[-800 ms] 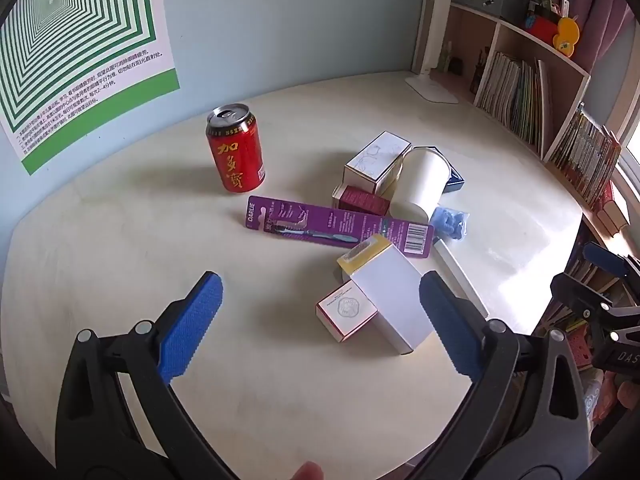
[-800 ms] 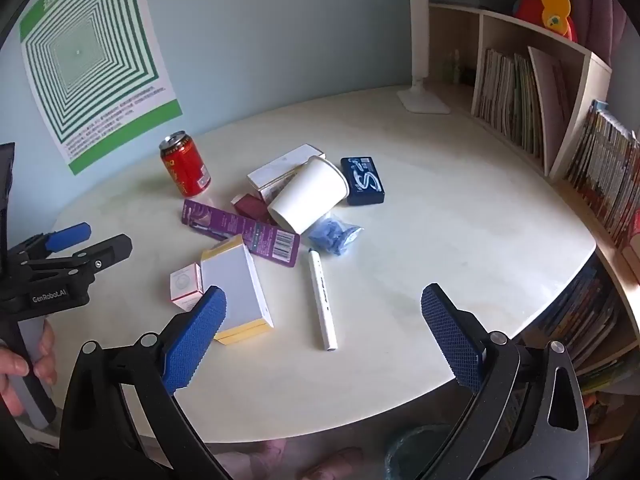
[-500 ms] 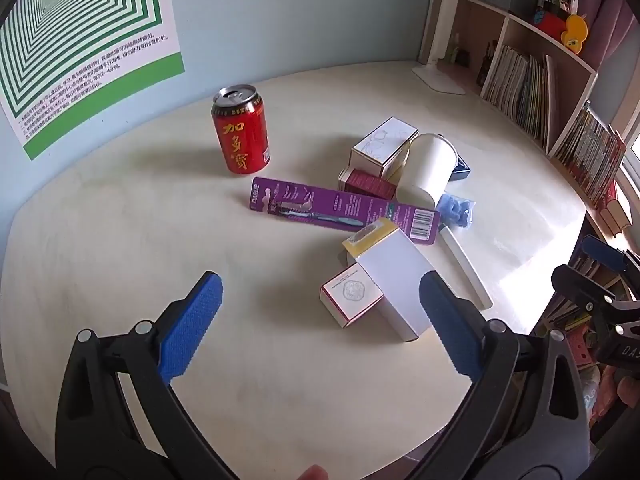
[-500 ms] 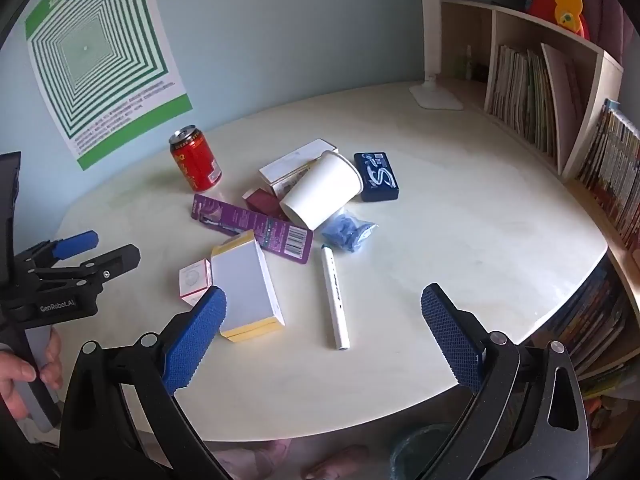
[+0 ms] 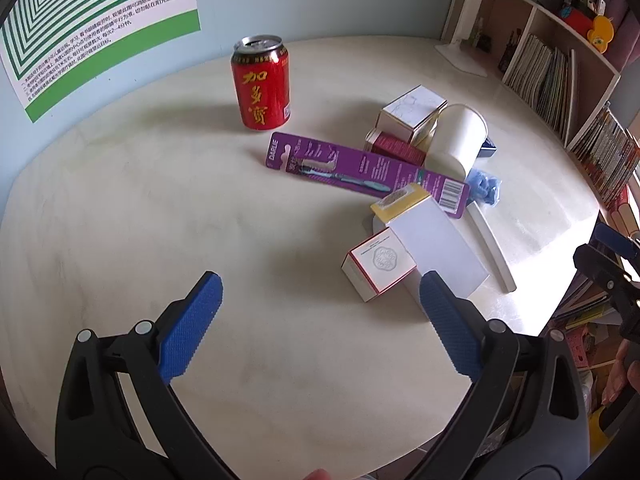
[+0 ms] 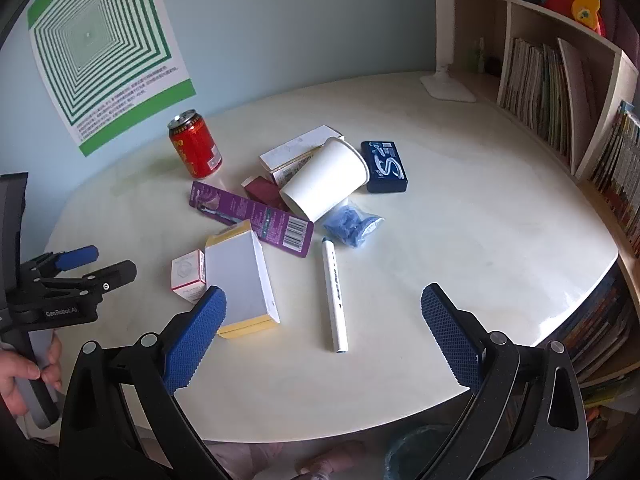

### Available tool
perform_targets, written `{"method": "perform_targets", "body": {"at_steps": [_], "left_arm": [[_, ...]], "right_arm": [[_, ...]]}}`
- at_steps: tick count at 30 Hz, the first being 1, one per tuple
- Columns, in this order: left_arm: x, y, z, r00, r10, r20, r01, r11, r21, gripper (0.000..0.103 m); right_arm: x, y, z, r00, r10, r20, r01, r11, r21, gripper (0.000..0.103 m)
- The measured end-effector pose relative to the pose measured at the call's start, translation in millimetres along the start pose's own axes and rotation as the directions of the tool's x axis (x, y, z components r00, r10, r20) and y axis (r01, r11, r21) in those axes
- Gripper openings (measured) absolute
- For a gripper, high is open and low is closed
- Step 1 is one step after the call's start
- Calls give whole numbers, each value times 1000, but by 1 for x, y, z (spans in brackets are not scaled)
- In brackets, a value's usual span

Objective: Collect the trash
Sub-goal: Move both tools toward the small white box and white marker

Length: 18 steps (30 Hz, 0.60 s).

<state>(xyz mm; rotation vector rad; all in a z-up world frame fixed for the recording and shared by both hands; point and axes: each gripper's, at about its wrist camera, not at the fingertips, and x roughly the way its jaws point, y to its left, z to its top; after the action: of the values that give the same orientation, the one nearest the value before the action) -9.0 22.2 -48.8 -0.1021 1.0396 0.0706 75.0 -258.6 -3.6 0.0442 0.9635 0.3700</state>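
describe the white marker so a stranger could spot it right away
On the round table, look at the near edge of the litter pile. The marker lies flat just below the blue bag, right of the white-and-yellow box. It is the only long, thin white stick there.

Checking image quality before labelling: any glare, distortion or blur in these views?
Left wrist view: sharp, table edge bowed by fisheye, soft shadow beside the can. Right wrist view: glare on the table's right rim, corners vignetted, bookshelf curved.
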Motion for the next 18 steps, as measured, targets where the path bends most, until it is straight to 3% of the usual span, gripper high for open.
{"method": "perform_targets", "body": {"at_steps": [18], "left_arm": [[25,-23,10,998,1,-68,-2,1000,-24,96]], "right_arm": [[31,-14,7,997,36,-64,-38,999,-26,96]]}}
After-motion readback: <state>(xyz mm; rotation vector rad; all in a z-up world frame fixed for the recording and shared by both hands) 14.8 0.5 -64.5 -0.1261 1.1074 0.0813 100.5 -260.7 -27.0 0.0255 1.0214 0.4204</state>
